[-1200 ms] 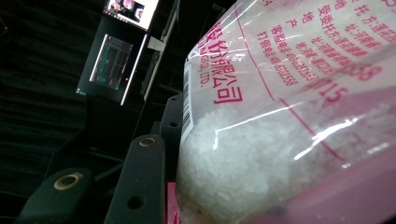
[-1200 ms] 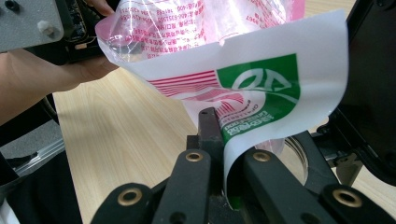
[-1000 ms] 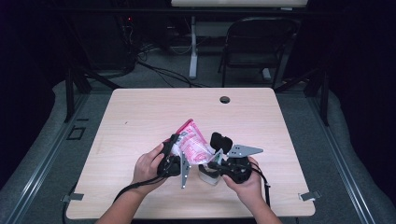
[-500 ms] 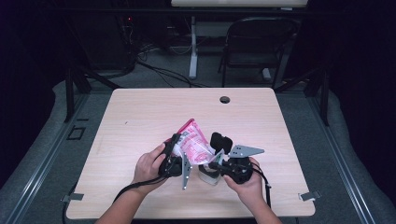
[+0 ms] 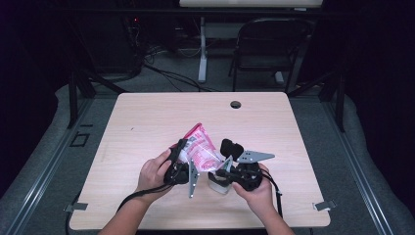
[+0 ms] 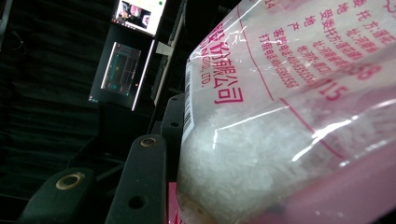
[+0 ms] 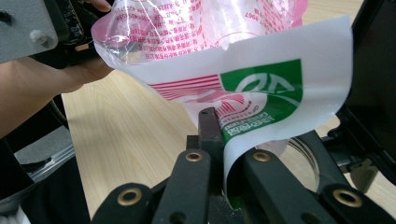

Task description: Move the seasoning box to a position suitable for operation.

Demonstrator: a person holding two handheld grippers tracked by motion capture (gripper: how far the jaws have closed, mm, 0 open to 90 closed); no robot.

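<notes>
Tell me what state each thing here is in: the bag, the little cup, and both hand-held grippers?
Pink and clear bag: lifted off the table, tilted, white grains inside, held at two places.
Left hand-held gripper: clamped on the bag's body.
Right hand-held gripper: shut on the bag's white and green edge.
Clear cup: upright on the table, below the bag; contents too hidden to tell.

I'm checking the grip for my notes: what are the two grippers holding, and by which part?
Both hold the pink plastic bag of white granules: the left gripper clamps its filled body, and the right gripper pinches its white-and-green printed edge.
</notes>
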